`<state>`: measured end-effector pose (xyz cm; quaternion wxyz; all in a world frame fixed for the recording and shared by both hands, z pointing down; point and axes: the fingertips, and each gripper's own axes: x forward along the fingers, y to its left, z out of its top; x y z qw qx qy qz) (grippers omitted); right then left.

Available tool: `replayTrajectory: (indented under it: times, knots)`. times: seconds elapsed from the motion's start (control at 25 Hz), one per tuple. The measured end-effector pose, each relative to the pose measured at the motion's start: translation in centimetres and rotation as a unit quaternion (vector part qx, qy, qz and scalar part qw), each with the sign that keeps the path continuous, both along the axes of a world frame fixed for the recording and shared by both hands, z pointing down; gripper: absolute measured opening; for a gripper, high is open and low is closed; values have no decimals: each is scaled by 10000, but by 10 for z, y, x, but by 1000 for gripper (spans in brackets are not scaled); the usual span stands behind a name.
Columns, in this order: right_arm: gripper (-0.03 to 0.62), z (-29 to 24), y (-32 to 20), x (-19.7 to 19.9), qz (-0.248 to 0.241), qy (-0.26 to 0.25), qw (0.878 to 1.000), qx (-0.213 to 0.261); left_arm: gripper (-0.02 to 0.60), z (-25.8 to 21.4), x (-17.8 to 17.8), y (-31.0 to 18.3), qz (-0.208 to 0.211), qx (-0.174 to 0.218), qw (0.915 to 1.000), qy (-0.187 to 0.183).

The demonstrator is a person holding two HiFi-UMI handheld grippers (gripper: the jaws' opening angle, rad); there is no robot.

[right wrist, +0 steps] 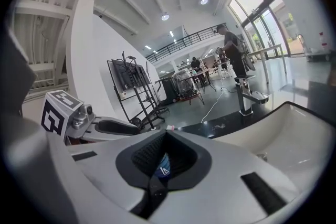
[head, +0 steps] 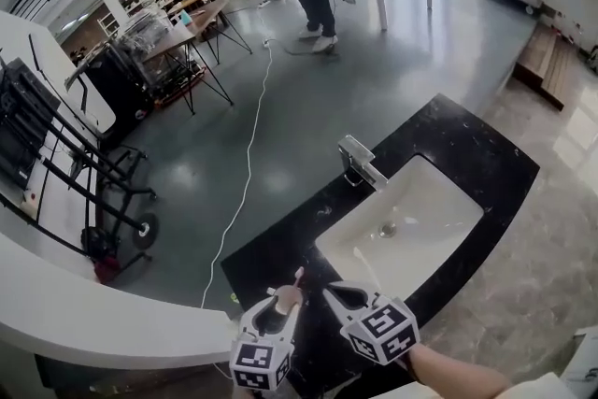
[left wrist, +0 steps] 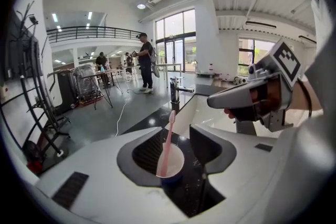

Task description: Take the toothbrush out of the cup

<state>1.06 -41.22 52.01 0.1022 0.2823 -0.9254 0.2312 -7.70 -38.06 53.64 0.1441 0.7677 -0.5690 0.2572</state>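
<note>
Black counter (head: 486, 154) with a white sink (head: 439, 201) carries a cup (left wrist: 172, 164), the pink toothbrush (left wrist: 167, 144) standing tilted in it. The left gripper (left wrist: 176, 132) has its jaws apart around the cup; the right gripper (right wrist: 167, 135), just beside, has its jaws together at the tips.

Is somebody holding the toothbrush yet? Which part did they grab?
Nobody yet. The toothbrush stands loose in the cup. The left gripper is open around the cup, and the right gripper looks shut and holds nothing.
</note>
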Motion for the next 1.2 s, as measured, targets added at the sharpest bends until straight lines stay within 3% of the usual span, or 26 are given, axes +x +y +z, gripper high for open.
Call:
replayTrajectory:
  times: [0.28, 0.52, 0.84, 0.88, 0.92, 1.2]
  knots:
    - [3, 4, -8, 3, 124, -104, 9998, -79, 186, 17, 7, -29, 283, -298, 9987, -290]
    - [3, 7, -16, 14, 345, -157, 9991, -165, 186, 40, 14, -43, 686, -804, 9926, -591]
    - [3, 9, -26, 35, 672, -201, 9973, -228, 185, 56, 13, -55, 612, -1091, 9896, -703]
    - [3, 9, -26, 37, 698, -185, 9971, -238, 147, 54, 10, -56, 526, -1019, 9907, -734]
    - [3, 10, -25, 39, 718, -174, 9970, -248, 56, 53, 7, -58, 432, -944, 9917, -755]
    - [3, 11, -20, 39, 676, -128, 9973, -254, 37, 40, 4, -51, 311, -842, 9947, -502]
